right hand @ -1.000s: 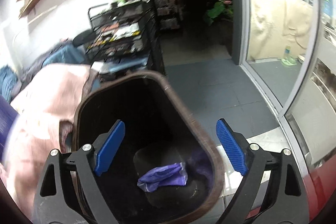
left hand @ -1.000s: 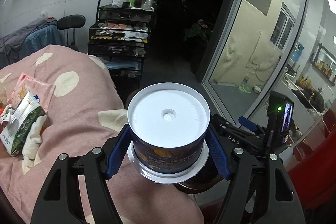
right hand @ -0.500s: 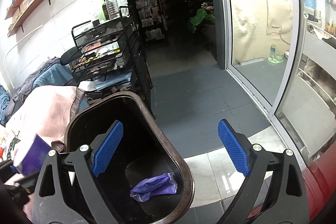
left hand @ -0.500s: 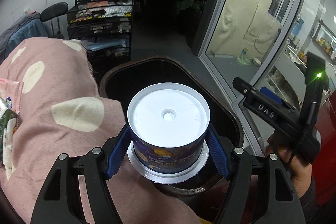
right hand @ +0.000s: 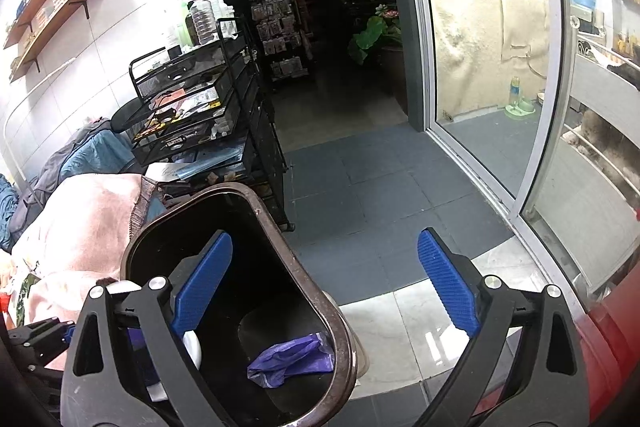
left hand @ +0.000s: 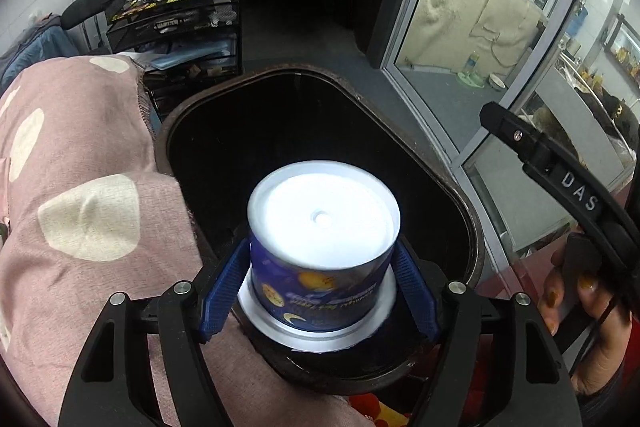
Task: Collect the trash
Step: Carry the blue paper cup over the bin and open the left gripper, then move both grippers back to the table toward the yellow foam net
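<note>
My left gripper (left hand: 320, 287) is shut on a blue paper cup (left hand: 316, 291) with a white bottom, held upside down over the mouth of a dark brown trash bin (left hand: 452, 195). The bin also shows in the right wrist view (right hand: 280, 227), with a crumpled purple bag (right hand: 292, 359) lying at its bottom. My right gripper (right hand: 324, 287) is open and empty, above the bin's right rim. The cup's white edge (right hand: 192, 347) shows behind the right gripper's left finger.
A pink blanket with cream dots (left hand: 72, 195) lies left of the bin. A black wire shelf cart (right hand: 200, 111) with bottles stands behind it. A glass sliding door (right hand: 492, 87) is on the right, with grey floor tiles (right hand: 360, 195) beyond the bin.
My left gripper has carried the cup from above the blanket to over the bin's opening. The right gripper has drawn back and to the right of the bin.
</note>
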A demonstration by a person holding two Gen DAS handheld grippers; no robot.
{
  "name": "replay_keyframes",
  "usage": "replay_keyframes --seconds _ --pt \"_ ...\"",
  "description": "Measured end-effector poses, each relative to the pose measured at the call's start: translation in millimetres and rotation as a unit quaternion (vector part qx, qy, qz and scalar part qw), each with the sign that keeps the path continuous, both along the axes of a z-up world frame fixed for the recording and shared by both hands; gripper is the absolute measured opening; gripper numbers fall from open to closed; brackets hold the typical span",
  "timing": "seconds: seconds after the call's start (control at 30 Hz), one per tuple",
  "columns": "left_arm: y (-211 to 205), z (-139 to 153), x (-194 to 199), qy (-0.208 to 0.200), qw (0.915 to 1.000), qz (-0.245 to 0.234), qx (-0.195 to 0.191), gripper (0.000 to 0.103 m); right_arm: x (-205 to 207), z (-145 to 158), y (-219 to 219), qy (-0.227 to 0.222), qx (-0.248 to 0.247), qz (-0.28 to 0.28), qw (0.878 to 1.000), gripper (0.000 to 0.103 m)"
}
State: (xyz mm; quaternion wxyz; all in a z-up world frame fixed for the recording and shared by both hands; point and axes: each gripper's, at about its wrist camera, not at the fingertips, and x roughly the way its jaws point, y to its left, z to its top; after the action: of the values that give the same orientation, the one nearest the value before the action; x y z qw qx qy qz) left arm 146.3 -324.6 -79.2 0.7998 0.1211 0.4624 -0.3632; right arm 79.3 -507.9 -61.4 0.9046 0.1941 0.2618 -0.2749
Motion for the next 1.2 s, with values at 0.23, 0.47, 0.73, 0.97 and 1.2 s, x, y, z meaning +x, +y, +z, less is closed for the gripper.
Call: replay_keyframes --seconds 0.23,0.47,0.73,0.97,1.2 --pt "8.1 4.6 0.2 0.006 0.9998 0.009 -0.016 0.095 1.2 0.3 0.8 0.000 0.004 0.004 1.000 0.095" --pt "34.3 30.8 -13.6 -0.027 0.9971 0.024 -0.068 0.097 4.4 0.0 10.6 -0.007 0.003 0.025 1.000 0.096" --pt "76.5 60.4 -46.6 -0.116 0.9879 0.041 -0.095 0.098 9.4 8.8 41.6 -0.026 -0.005 0.085 0.996 0.096" --pt "117.4 66.6 -60.9 -0.170 0.9776 0.083 -0.093 0.098 12.6 23.8 80.1 -0.047 -0.003 0.153 0.987 0.096" --pt "171.8 62.8 -59.3 -0.195 0.9657 0.150 -0.082 0.098 24.9 34.8 123.2 -0.051 0.000 0.231 0.972 0.097"
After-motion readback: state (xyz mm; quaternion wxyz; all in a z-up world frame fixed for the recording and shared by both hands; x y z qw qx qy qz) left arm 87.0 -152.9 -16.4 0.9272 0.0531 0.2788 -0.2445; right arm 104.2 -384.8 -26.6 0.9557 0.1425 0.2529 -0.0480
